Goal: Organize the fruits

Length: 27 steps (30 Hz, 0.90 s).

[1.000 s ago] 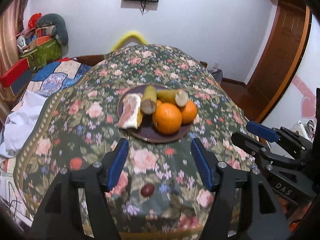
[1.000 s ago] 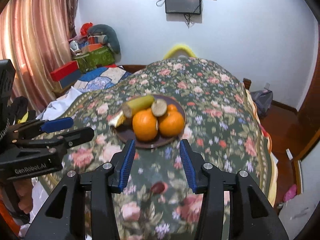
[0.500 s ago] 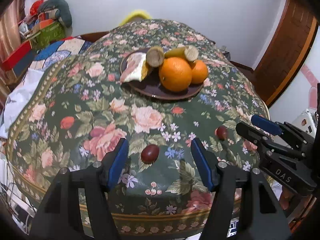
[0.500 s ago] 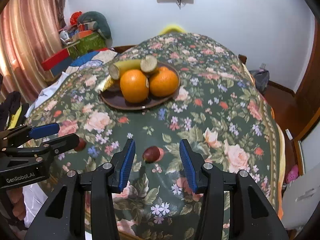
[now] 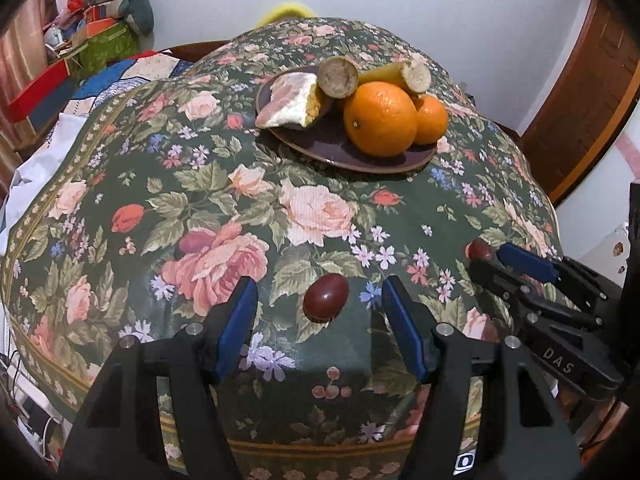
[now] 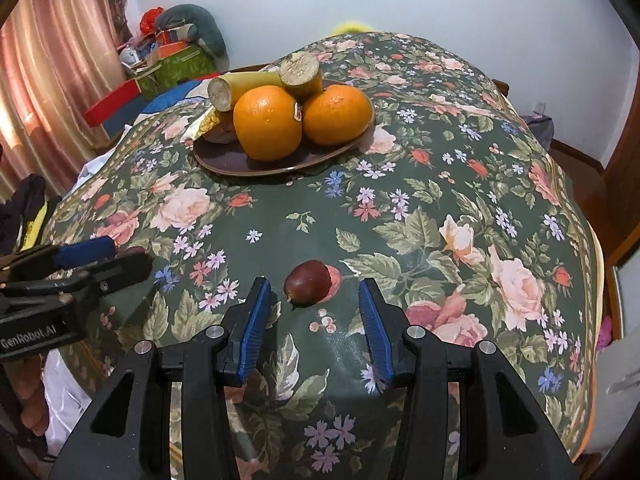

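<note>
Two small dark-red oval fruits lie loose on the floral green tablecloth (image 5: 200,184), well apart from each other and both at its near edge. The left gripper (image 5: 320,304) hangs with blue pads spread wide, and one red fruit (image 5: 325,295) sits squarely between them, untouched. Over on the right, the right gripper (image 6: 308,304) is just as wide open, framing the other red fruit (image 6: 308,282) the same way. Farther back sits the dark brown round plate (image 6: 224,166), already crowded: two big oranges (image 6: 267,122), two cut banana pieces (image 6: 301,72) and a wrapped slice of cake (image 5: 290,100).

Here's the danger, as I read it: these fruits are smooth and rounded, so a pad closing off-centre could squirt one out, and it lies close enough to the drop of the cloth to roll off the table. The plate is packed too, so a fruit set down carelessly may roll off its rim.
</note>
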### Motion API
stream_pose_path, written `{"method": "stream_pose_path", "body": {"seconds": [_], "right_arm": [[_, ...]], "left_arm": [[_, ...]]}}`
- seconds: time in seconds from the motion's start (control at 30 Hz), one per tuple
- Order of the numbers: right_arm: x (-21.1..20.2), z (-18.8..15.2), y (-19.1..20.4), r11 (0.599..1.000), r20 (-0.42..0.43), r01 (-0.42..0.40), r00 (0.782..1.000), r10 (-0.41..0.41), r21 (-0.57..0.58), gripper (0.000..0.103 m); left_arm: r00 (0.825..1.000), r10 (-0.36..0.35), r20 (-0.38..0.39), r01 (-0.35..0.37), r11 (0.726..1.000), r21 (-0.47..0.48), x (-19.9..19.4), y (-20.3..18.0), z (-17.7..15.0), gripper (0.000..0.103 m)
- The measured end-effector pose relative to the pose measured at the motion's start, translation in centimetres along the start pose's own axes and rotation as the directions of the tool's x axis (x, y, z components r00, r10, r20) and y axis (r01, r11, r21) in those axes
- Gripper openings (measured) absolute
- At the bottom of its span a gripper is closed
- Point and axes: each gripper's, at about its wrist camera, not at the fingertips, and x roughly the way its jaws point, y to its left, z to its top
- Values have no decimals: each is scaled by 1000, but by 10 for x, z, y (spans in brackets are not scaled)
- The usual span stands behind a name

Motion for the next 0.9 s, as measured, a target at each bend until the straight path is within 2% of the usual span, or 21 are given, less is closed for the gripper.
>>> {"method": "stream_pose_path", "body": {"seconds": [0.03, 0.13, 0.23, 0.3, 0.37, 0.6, 0.9], "right_arm": [[0, 0, 0, 1000, 0, -4, 1000, 4, 0, 30], [1, 1, 0, 1000, -4, -25, 1000, 25, 5, 20], [1, 2, 3, 1000, -1, -26, 1000, 26, -3, 17], [1, 3, 3, 1000, 3, -28, 1000, 28, -1, 17], [1, 4, 2, 999, 5, -34, 999, 34, 5, 16], [-5, 7, -2, 999, 25, -40, 999, 39, 22, 16], [-19, 23, -6, 998, 78, -53, 996, 50, 36, 16]], "left_arm": [[1000, -1, 0, 1, 1000, -1, 1, 0, 0, 64], [1000, -8, 5, 8, 1000, -2, 1, 0, -1, 62], [1000, -13, 4, 13, 1000, 2, 2, -1, -2, 47], [1000, -15, 2, 15, 1000, 1, 2, 0, -3, 31], [1000, -27, -6, 27, 1000, -6, 2, 2, -4, 21], [999, -37, 14, 37, 999, -17, -7, 6, -1, 21], [996, -32, 88, 30, 999, 20, -20, -1, 23, 21]]}}
